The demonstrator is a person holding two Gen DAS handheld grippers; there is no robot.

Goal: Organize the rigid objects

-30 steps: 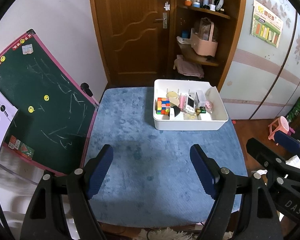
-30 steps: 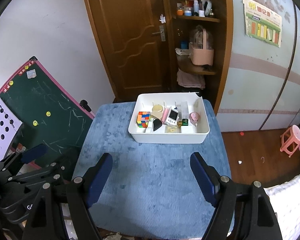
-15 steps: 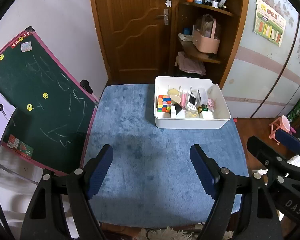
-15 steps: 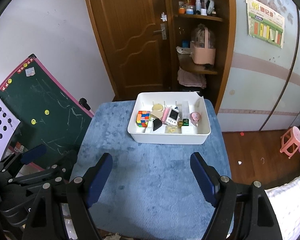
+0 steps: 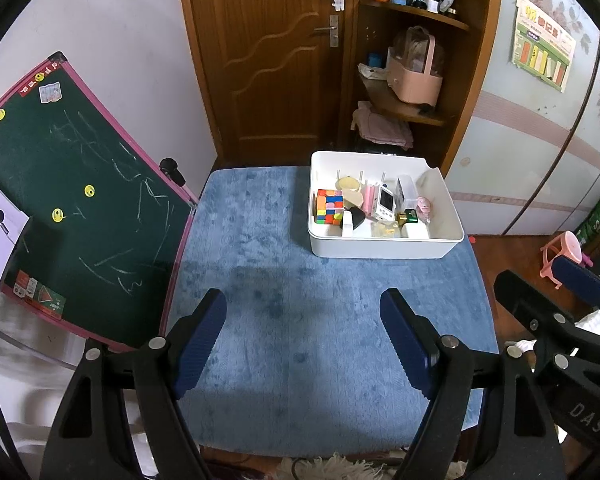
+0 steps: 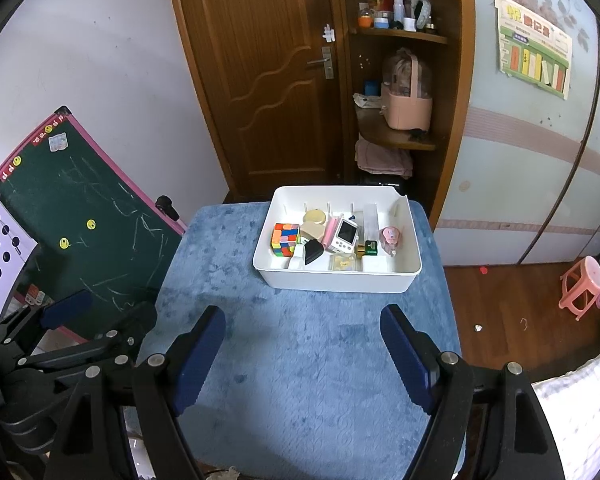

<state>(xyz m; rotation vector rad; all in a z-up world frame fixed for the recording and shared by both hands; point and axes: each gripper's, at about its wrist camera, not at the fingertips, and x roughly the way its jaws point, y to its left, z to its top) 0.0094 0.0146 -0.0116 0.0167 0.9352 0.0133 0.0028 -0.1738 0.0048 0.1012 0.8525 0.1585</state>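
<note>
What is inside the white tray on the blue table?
The white tray holds a colour cube, a white handheld device, a black wedge and a pink toy. Anything beneath them is hidden.

L gripper [image 5: 303, 338] spread wide, blue ribbed pads [image 5: 198, 344] well apart, nothing between them, held level above the surface. R gripper [image 6: 303, 354] same: wide apart, empty, pads [image 6: 406, 364] angled outward. Both side by side; each shows at the edge of the other's view, R at L's right, L at R's left.
</note>
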